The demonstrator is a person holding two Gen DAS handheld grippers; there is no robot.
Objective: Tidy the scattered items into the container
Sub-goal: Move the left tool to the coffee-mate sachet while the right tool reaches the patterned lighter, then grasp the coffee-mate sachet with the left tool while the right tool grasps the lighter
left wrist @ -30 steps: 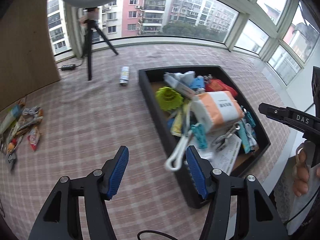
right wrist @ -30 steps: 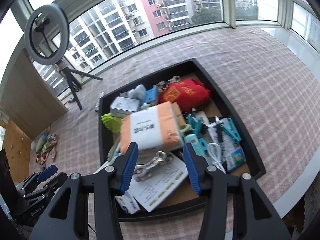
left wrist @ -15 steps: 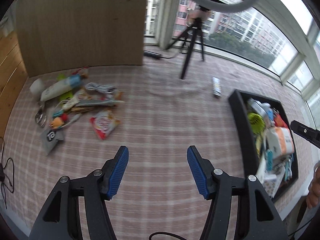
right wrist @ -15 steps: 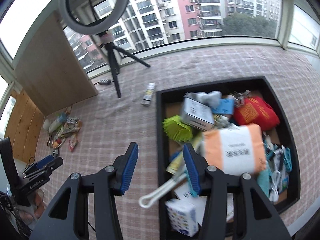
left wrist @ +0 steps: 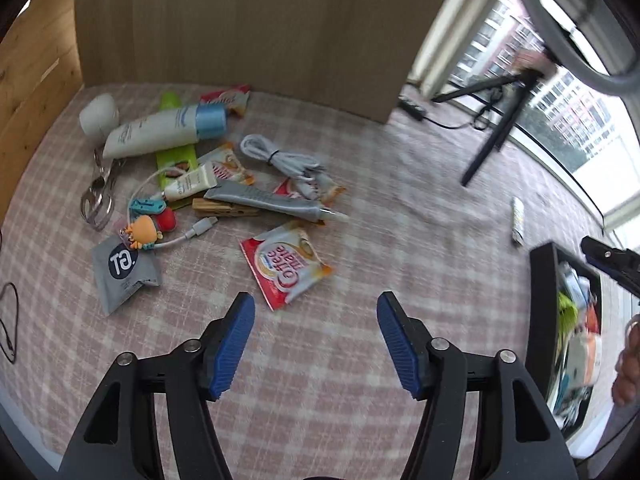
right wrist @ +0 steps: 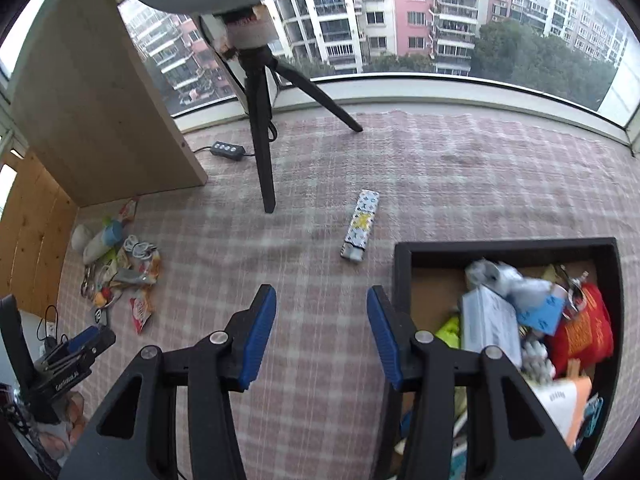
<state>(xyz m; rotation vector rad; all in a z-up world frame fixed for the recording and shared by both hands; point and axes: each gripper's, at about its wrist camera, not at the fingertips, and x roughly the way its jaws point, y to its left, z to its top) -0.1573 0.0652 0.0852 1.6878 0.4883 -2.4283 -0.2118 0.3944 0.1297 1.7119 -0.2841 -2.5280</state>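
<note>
Setting: checked pink cloth [left wrist: 400,208] covers the whole surface, big windows with apartment blocks behind, a tripod [right wrist: 260,128] planted upper middle of the right view.

Pile: leftover clutter sits upper left in the left view, pushed up near a wooden panel [left wrist: 240,20]. Lotion tube [left wrist: 168,130], white cable [left wrist: 280,156], clothespin [left wrist: 224,208], grey pouch [left wrist: 124,272], and a red creamer sachet [left wrist: 286,266] lying closest, a bit apart from the rest.

Container: black tray [right wrist: 402,264] at lower right of the right view, already heaped, so most of the job looks done.

Stray: a patterned little box [right wrist: 360,226] lies alone mid-frame between tray and tripod.

Left gripper [left wrist: 312,338]: jaws opening, nothing between them, aimed down just short of the sachet, probably lining up for that one.

Right gripper [right wrist: 322,338]: jaws apart and empty, hanging over bare cloth beside the tray's left wall, looks free for the box.
</note>
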